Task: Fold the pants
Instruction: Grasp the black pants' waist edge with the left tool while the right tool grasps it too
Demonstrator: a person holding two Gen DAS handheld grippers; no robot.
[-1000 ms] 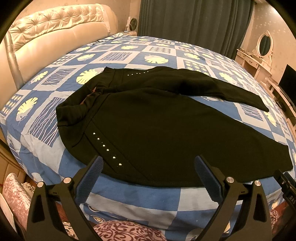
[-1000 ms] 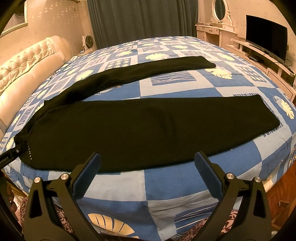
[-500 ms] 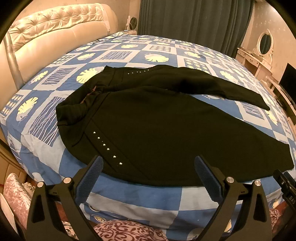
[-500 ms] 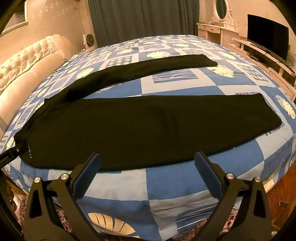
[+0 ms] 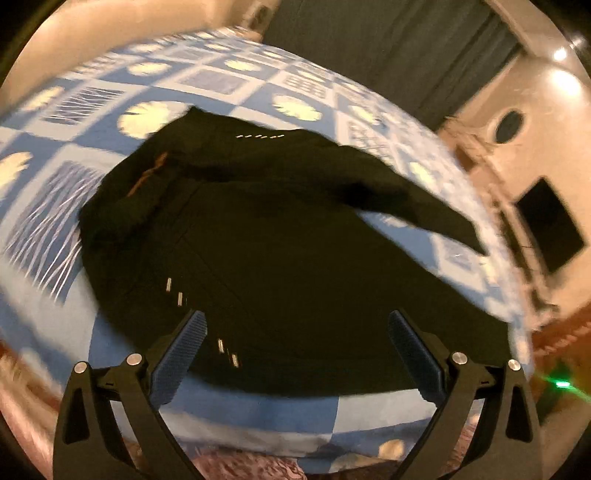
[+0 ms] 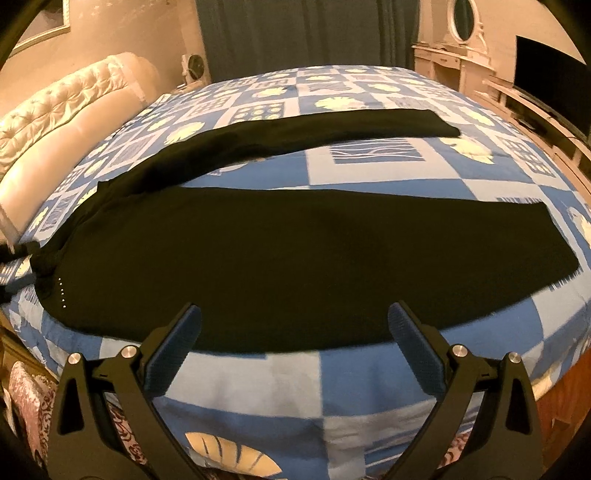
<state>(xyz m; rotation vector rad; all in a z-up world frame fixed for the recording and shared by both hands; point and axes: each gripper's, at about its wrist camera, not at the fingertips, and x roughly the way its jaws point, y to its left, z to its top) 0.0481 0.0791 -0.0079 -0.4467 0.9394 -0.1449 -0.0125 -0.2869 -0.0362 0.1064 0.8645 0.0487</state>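
Black pants lie spread on the bed, legs apart in a V, the waist at the left. Small silver studs mark the hip. In the left wrist view the pants fill the middle, blurred, the waistband rumpled at the left. My left gripper hovers open over the near hip edge, nothing between its fingers. My right gripper is open above the near edge of the closer leg, also empty. The far leg runs toward the back right.
The bed has a blue checked cover with pale leaf prints. A cream tufted headboard stands at the left. Dark curtains hang behind. A dressing table with oval mirror and a TV stand at the right.
The left gripper has swung forward and tilted over the pants' hip, blurring its view. The right gripper has edged closer to the near leg. The pants have not moved.
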